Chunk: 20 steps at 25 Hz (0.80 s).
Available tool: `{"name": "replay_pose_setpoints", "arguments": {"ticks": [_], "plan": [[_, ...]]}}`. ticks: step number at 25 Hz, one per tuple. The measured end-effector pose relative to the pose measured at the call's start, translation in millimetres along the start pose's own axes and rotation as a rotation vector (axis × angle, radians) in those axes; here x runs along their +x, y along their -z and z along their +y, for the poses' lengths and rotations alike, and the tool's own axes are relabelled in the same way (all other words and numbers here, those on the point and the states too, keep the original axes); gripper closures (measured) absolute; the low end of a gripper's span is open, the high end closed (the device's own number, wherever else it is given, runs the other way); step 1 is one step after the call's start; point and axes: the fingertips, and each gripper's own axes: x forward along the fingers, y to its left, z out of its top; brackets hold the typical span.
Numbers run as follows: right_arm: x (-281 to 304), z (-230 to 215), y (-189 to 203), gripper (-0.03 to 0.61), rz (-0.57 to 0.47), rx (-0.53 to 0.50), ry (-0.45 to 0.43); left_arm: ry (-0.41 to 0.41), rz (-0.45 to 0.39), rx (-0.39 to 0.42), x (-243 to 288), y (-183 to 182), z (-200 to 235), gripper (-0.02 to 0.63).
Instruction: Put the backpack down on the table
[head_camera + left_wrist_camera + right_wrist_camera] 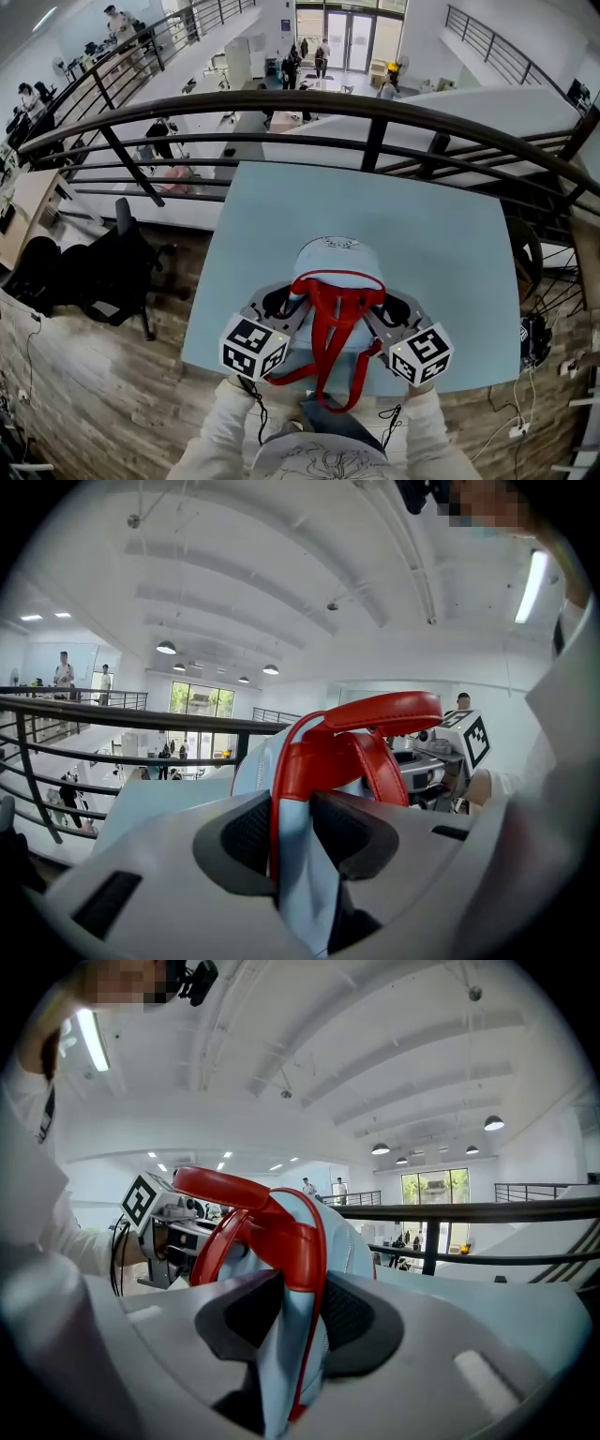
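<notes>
A: Wide shot from the head view. The pale blue table [450, 253] fills the middle of the frame, and a dark curved railing [375, 105] sweeps across above it.

B: And there's the backpack [336, 261], light blue with red trim, sitting lower centre of the frame over the table's near edge. It stands upright between the two grippers.

A: Is it down on the tabletop?

B: Can't tell from here; its base is hidden behind its own bulk.

A: Over to the left gripper [298, 834]. In its own view the jaws are clamped on the bag, with a fold of blue fabric and a red edge squeezed between the dark pads [246, 834].

B: Same story for the right gripper [298, 1321]. It's pinching blue cloth with red piping, and its pads [352, 1316] press in from both sides. So there's one grip on each flank of the bag.

A: The red straps [330, 323] loop down the side facing the person and hang past the table's edge at the bottom of the frame.

B: The padded red handle [384, 710] arches over the top of the bag, centre right in the left gripper view.

A: Smallest items now. There's a marker cube on each gripper, the left one [253, 347] at lower left of the bag and the right one [422, 353] at lower right.
</notes>
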Motion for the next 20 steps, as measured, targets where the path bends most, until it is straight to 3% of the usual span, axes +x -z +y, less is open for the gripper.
{"name": "replay_pose_setpoints", "arguments": {"ticks": [20], "plan": [[53.6, -41.4, 32.7, 0.433, 0.078, -0.051, 0.04, -0.045, 0.05, 0.047, 48.4, 27.1, 46.8, 0.488]]}}
